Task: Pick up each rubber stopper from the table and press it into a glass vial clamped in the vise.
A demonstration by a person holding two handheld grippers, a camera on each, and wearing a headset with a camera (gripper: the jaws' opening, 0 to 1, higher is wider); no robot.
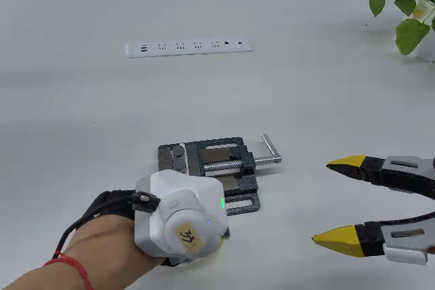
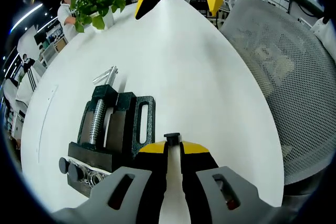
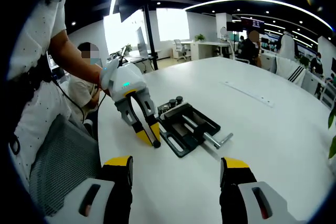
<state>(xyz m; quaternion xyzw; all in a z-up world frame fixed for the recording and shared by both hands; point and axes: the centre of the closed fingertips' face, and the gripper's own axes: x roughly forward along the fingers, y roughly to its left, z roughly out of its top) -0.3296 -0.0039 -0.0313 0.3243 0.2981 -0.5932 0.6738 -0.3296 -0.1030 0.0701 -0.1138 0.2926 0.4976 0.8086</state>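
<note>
Now: the left gripper (image 2: 171,149) has its jaws pressed together on a small black stopper (image 2: 171,138), pinched at the yellow tips. The tips sit low over the table (image 1: 81,134), just beside the slotted foot of the vise (image 2: 113,124); whether the stopper touches the table cannot be told. In the head view the white body of this gripper hides its own tips and covers the near corner of the vise.

Glass vials (image 2: 93,178) stand clamped at one end of the vise, and several carry seated stoppers (image 1: 178,156).

The right gripper (image 1: 340,202) hangs well apart from the vise, out toward its screw handle, with its jaws spread wide and nothing between them.

A power strip (image 1: 188,47) lies flat farther back on the table. A plant (image 1: 408,5) stands at the far corner. A mesh chair (image 2: 273,66) stands beside the table edge.
</note>
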